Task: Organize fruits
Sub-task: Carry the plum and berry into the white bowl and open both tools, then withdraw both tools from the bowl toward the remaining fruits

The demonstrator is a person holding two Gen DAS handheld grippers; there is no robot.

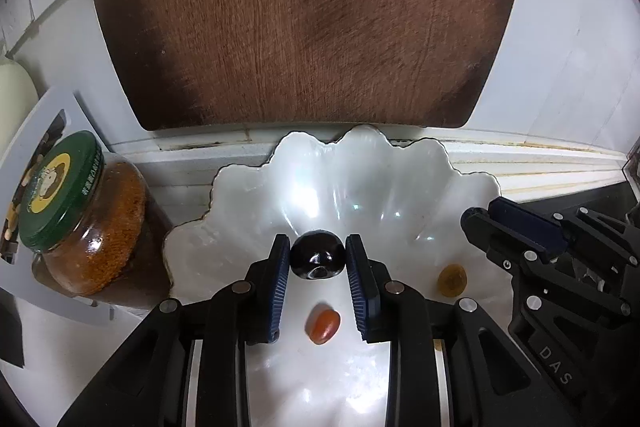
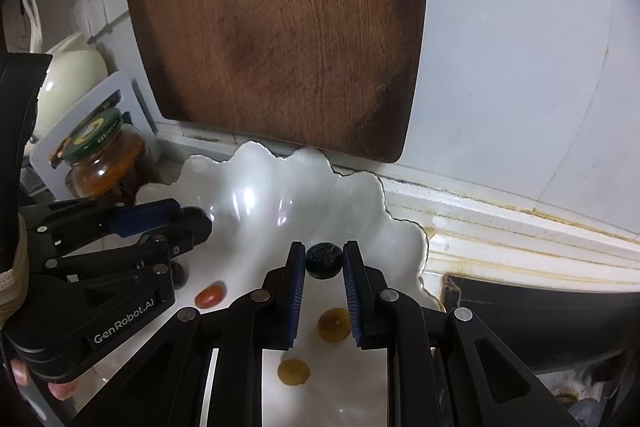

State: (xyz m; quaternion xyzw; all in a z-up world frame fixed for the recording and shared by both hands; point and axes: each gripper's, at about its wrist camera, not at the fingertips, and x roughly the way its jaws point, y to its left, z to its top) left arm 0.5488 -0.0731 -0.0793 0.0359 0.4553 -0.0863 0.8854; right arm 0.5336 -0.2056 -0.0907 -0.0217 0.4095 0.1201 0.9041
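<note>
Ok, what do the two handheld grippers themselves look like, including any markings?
Both are black linkage frames with silver pivot pins and ribbed blue finger pads. The left gripper reads "GenRobot.AI" in the right wrist view; the right gripper shows "DAS" in the left wrist view. A beige band sits behind the left one.

White lettering "GenRobot.AI" is showing on the black body of the left gripper point(image 2: 192, 227), seen from the right wrist view. Letters "DAS" are showing on the black body of the right gripper point(image 1: 476, 223), seen from the left wrist view, the rest running out of frame. The green lid point(image 1: 60, 191) of the jar point(image 1: 104, 239) is carrying a yellow round logo and a ring of small characters, too small to be reading.
</note>
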